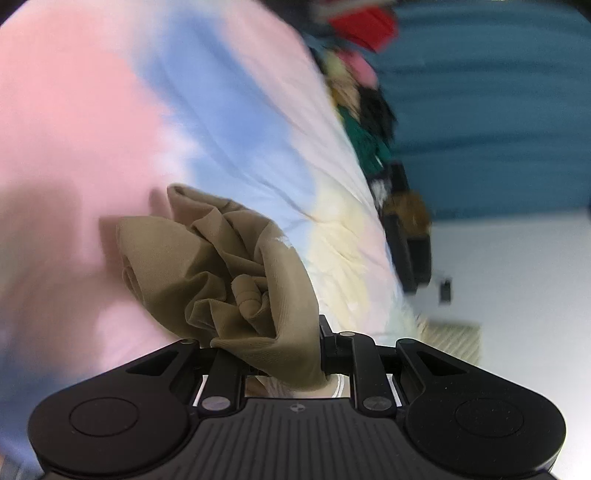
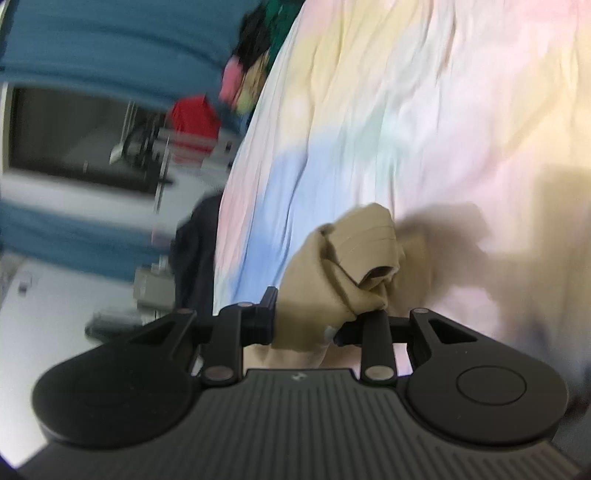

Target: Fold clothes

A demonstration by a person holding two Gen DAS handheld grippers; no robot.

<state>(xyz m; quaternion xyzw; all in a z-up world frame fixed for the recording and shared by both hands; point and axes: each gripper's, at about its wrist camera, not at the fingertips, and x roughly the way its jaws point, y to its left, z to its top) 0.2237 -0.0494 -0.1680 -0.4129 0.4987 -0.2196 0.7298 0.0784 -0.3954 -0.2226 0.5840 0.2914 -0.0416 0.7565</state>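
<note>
A tan garment [image 1: 221, 273] hangs crumpled from my left gripper [image 1: 269, 354], which is shut on its fabric; the cloth wraps over the jaws and hides the fingertips. The same tan garment [image 2: 347, 266] shows in the right wrist view, bunched in my right gripper [image 2: 306, 328], which is shut on it too. Both grippers hold it above a pastel sheet [image 1: 110, 110] in pink, blue and yellow, also seen in the right wrist view [image 2: 424, 110]. Both views are tilted and blurred.
A pile of mixed clothes [image 1: 362, 110] lies along the sheet's edge, with a red item [image 1: 365, 26] beyond it. A teal wall band [image 1: 498, 110] and white wall [image 1: 517, 277] stand behind. The right wrist view shows the red item [image 2: 192, 125] and dark furniture [image 2: 192, 251].
</note>
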